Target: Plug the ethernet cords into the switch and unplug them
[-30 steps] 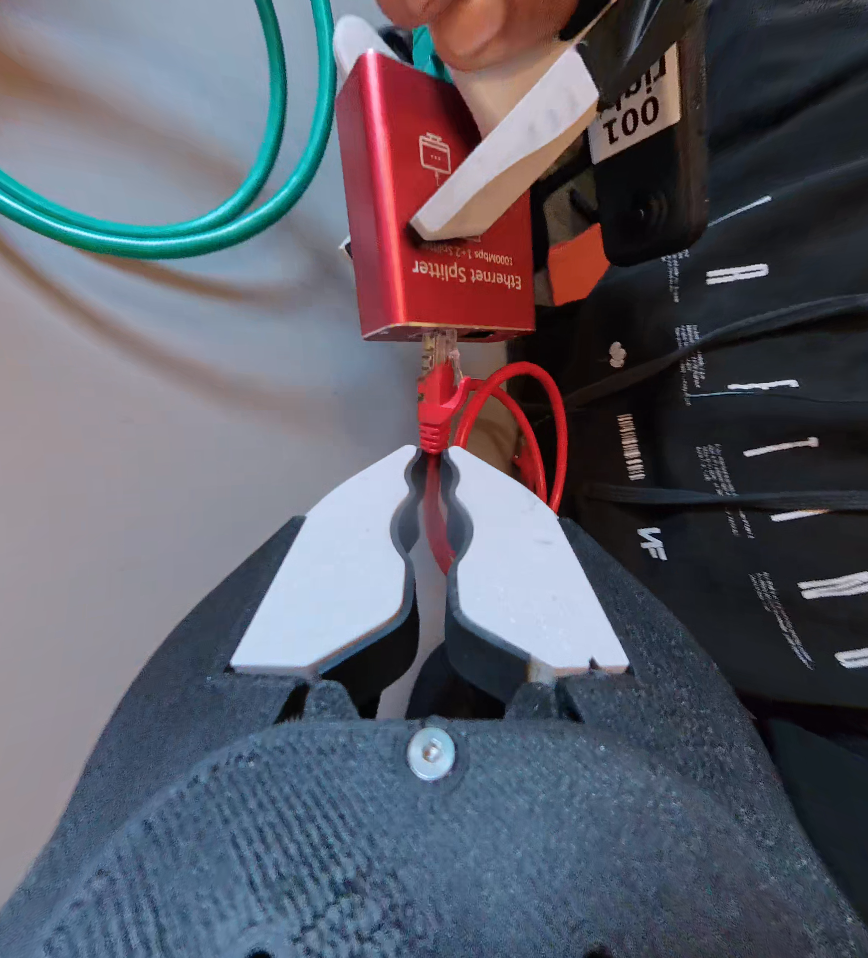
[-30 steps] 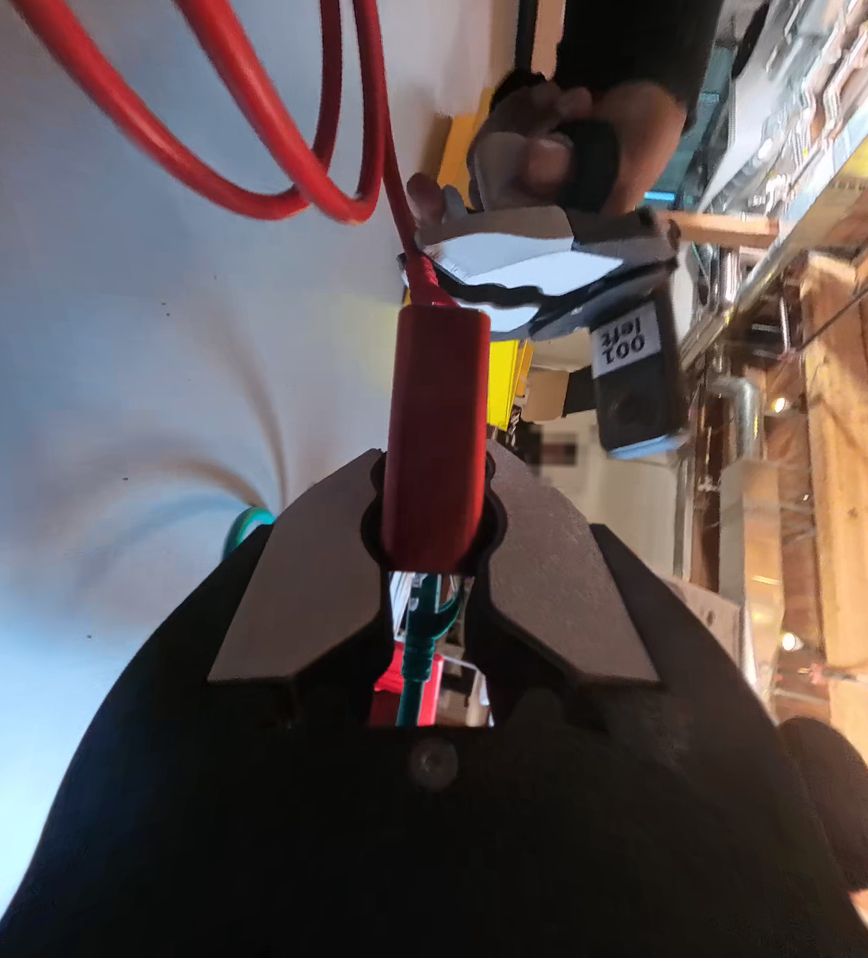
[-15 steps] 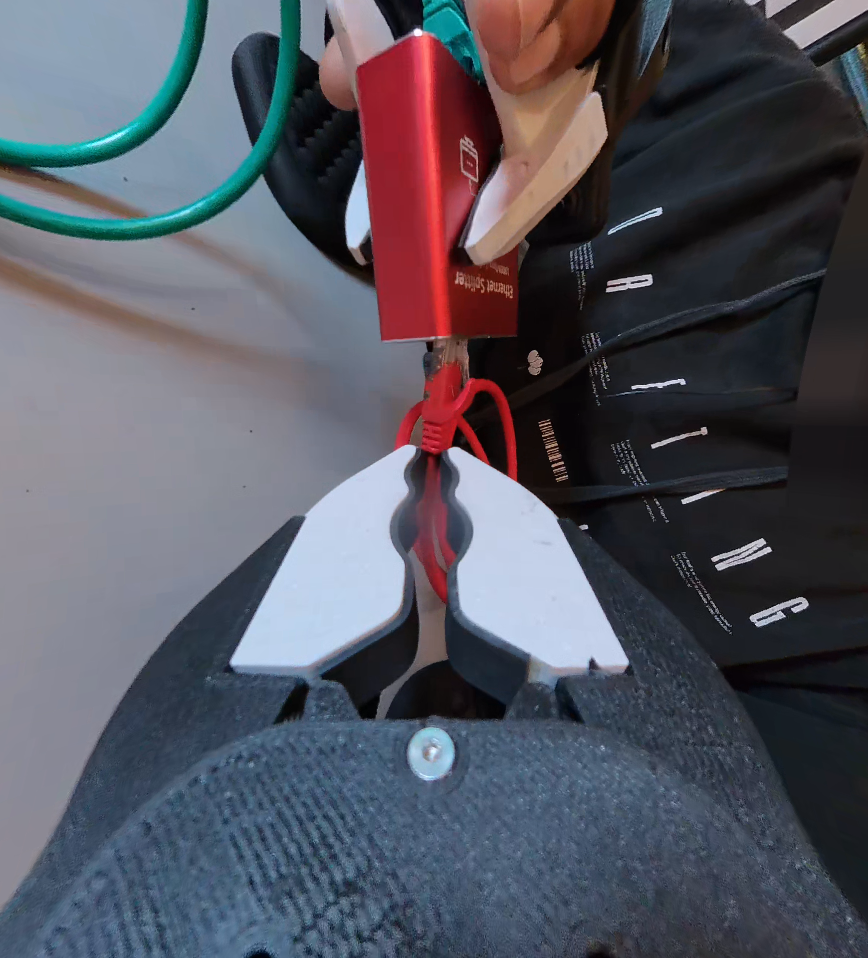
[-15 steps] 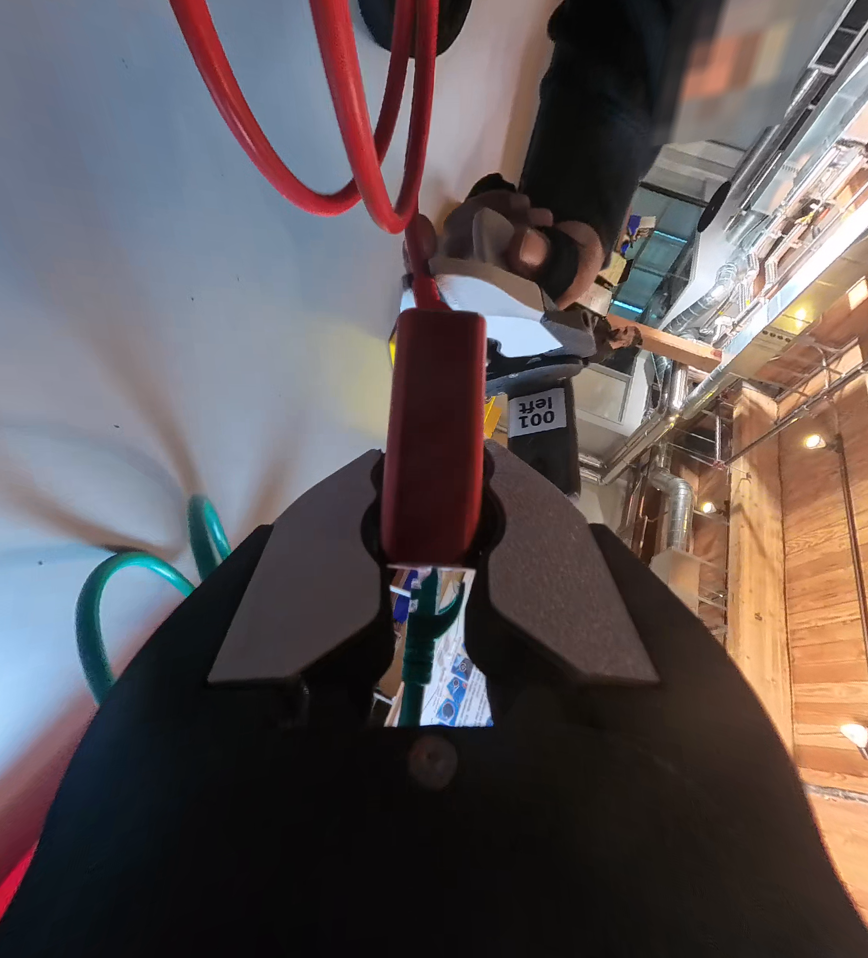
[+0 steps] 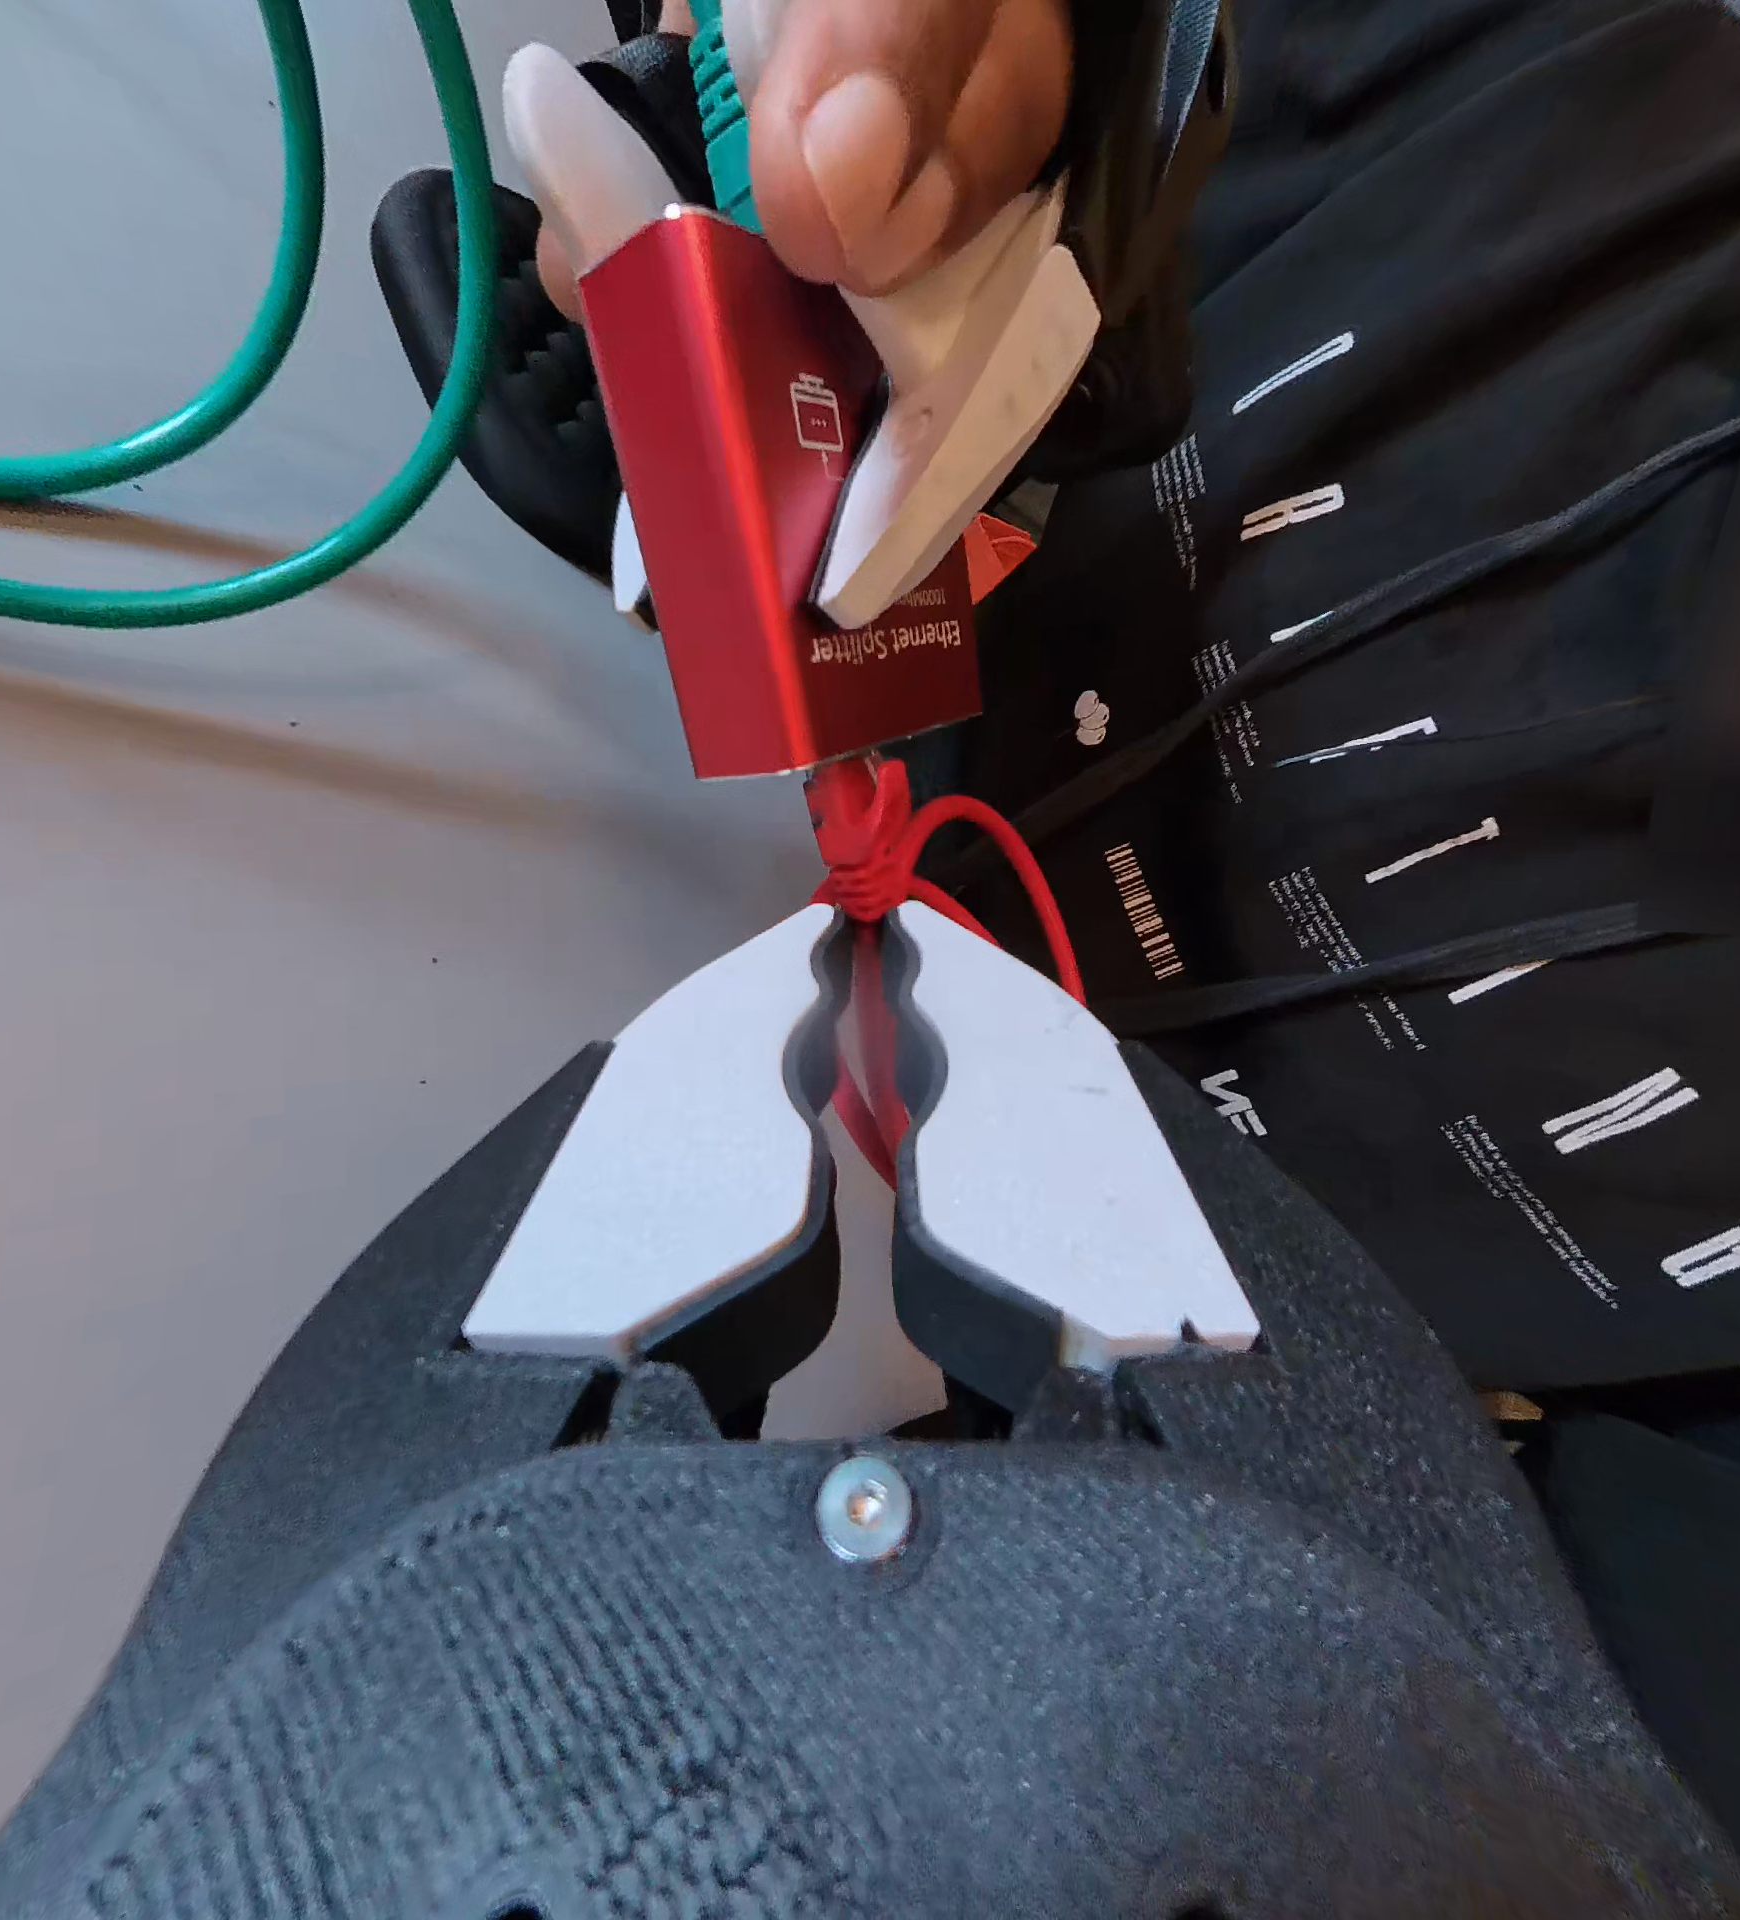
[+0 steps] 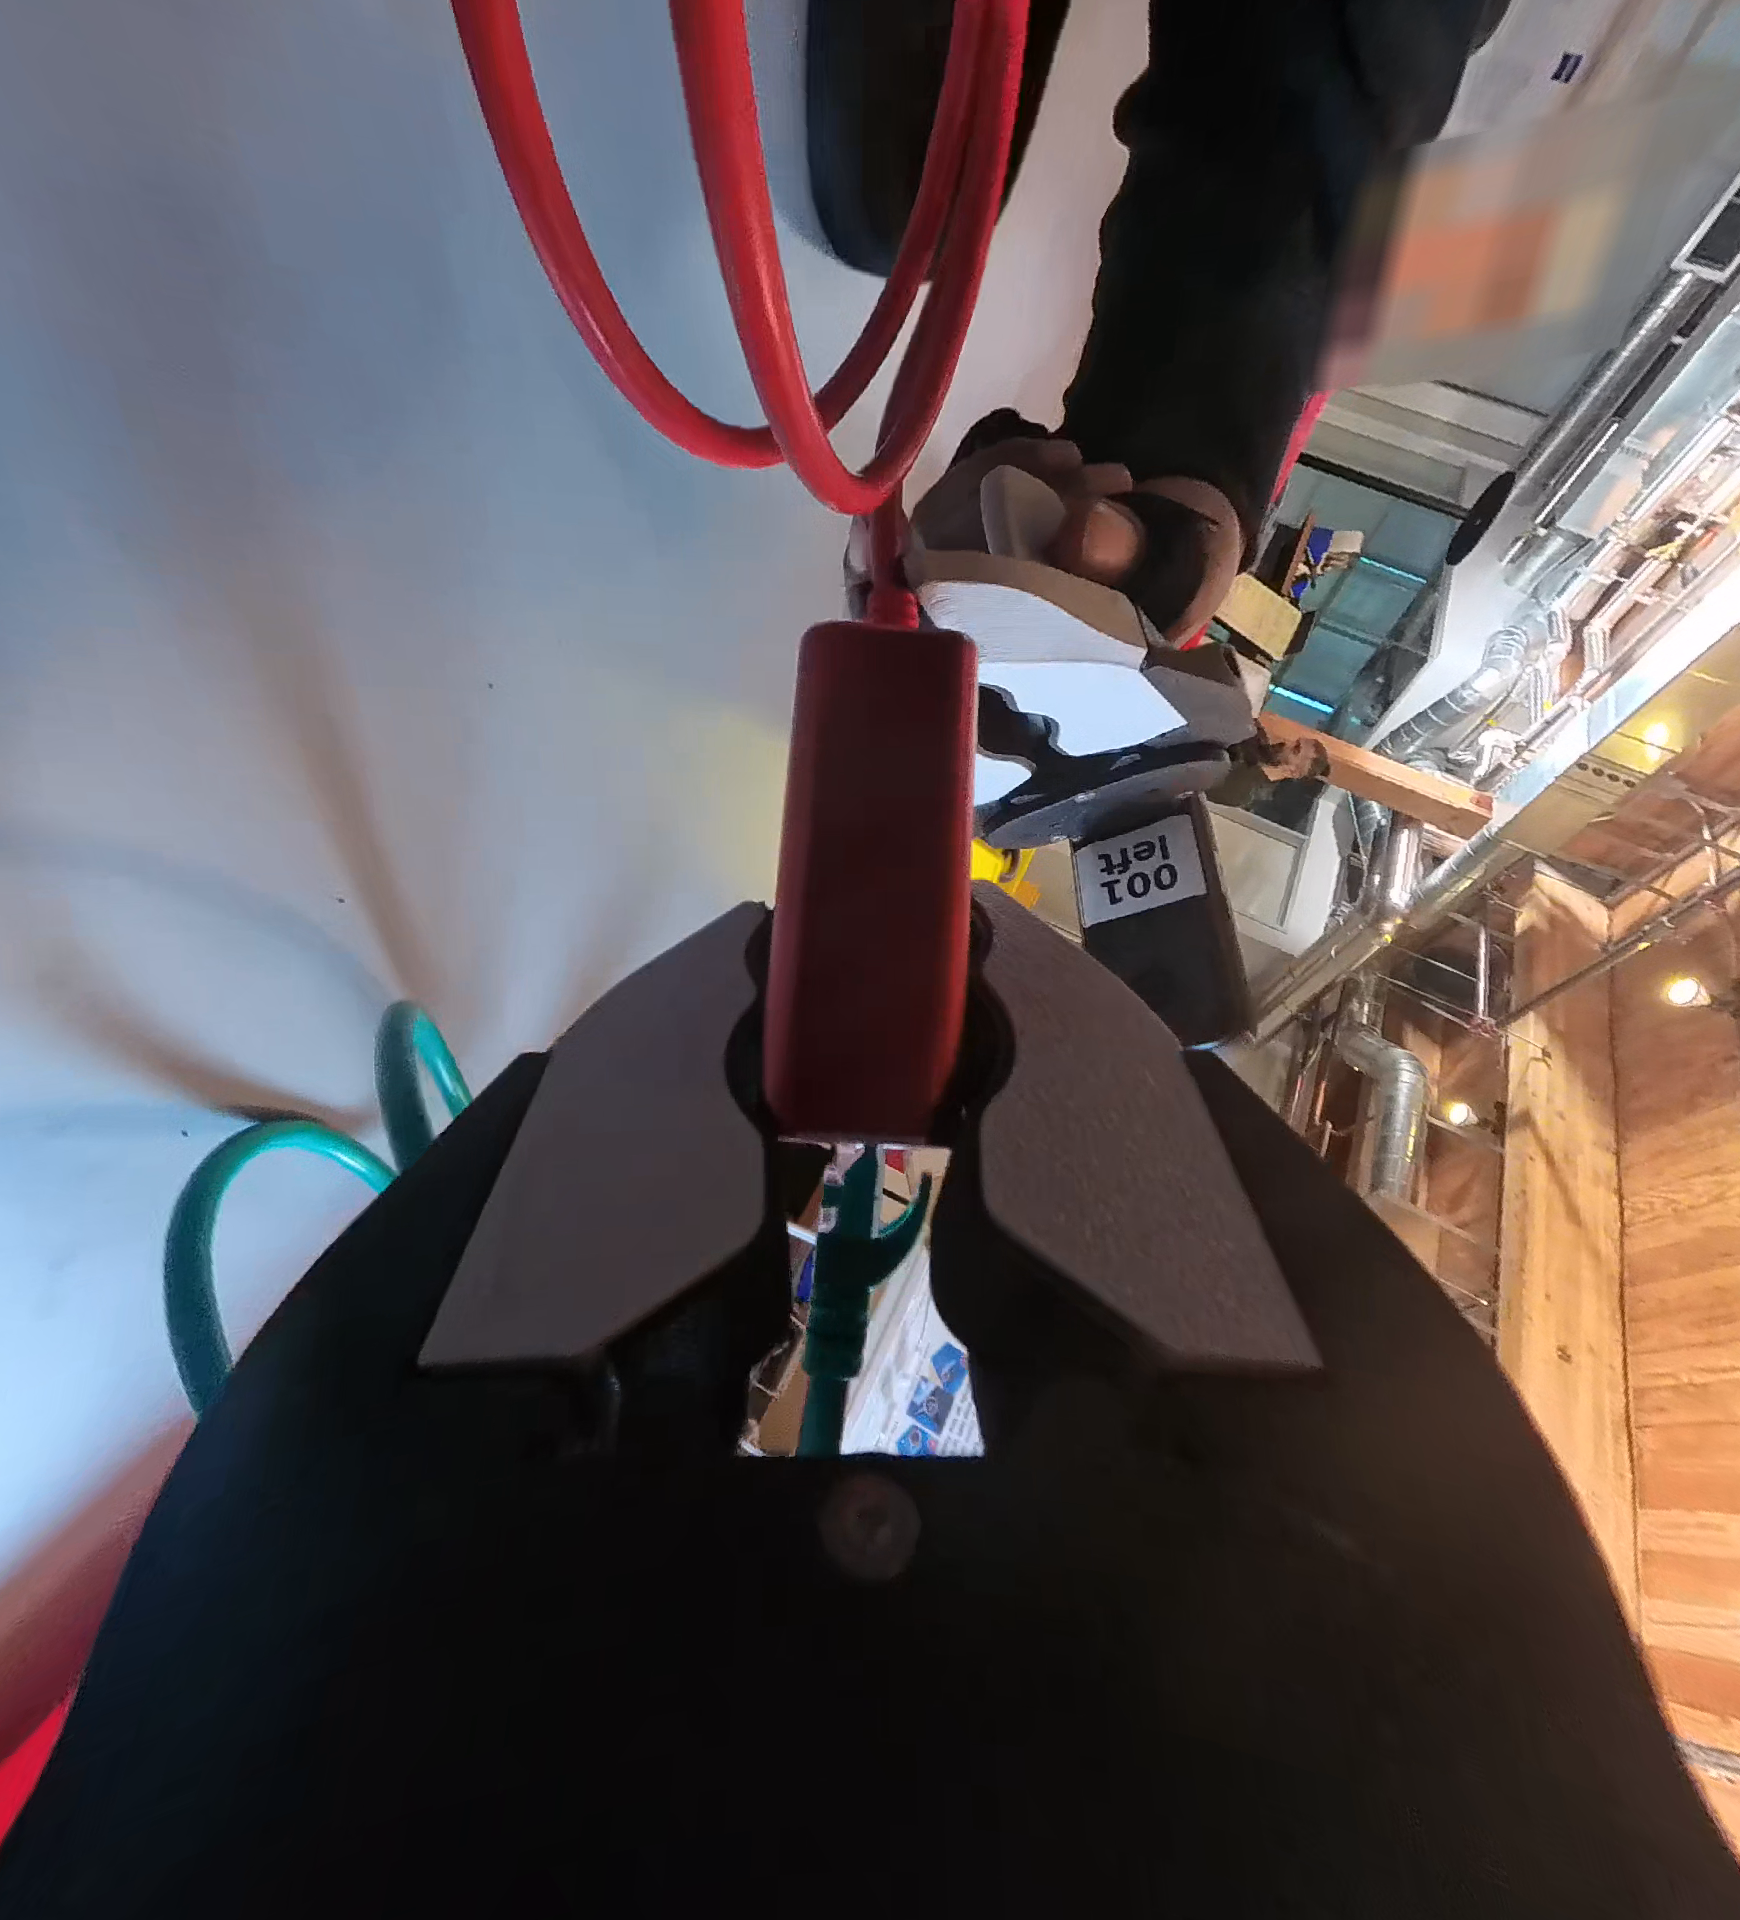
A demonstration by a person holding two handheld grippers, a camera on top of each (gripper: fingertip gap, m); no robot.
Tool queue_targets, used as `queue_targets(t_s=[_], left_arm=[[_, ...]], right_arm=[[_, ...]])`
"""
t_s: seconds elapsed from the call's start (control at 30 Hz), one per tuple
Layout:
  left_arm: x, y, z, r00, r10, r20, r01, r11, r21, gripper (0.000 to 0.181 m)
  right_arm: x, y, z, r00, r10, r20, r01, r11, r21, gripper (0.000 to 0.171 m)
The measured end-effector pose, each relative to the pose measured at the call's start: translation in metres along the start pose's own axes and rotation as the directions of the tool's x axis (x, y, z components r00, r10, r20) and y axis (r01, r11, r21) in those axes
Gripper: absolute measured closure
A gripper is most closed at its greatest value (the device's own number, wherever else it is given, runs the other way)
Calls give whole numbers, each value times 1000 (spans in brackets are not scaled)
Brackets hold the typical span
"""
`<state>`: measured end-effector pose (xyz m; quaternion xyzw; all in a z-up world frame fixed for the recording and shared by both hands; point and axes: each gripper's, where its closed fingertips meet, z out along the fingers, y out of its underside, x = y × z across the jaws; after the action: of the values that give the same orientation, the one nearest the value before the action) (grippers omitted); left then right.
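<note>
The red switch is held in the air by my right gripper, whose white fingers clamp its two broad faces. In the right wrist view the switch sits between the dark fingers of my right gripper. My left gripper is shut on the red ethernet cord just behind its plug, which sits in the switch's near port. The left gripper also shows in the right wrist view. The green ethernet cord is plugged into the switch's far end; its plug shows between my right fingers.
Below lies a pale tabletop. The person's dark printed clothing fills the right of the left wrist view. Red cord loops hang ahead in the right wrist view, with wooden walls and metal ducts at the right. One gripper's finger ends stand about 6 centimeters off the other's.
The red plug has gone deeper into the switch: its clear tip showed a second ago and is hidden now. Both grippers have swung with the switch, which now tilts.
</note>
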<state>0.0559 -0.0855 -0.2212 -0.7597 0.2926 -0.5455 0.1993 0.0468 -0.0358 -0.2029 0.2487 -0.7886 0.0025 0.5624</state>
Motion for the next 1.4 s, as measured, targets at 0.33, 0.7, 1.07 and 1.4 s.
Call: queue_targets(t_s=[0.33,0.7,1.07,1.4], left_arm=[[-21,-50,-67,790,180,586,-363,908,210,154],[-5,-81,-94,515,314,797,-582,811,57,155],[-37,-54,-78,494,371,787,-500,861,-92,135],[-42,-54,-61,365,501,785,-606,768,-208,135]], right_arm=[[2,61,5,940,318,-128,-338,919,-202,142],[-30,47,7,329,808,489,-816,504,-284,142],[-17,85,24,227,904,362,-886,346,-308,142],[-22,49,47,258,913,317,-923,330,-197,142]])
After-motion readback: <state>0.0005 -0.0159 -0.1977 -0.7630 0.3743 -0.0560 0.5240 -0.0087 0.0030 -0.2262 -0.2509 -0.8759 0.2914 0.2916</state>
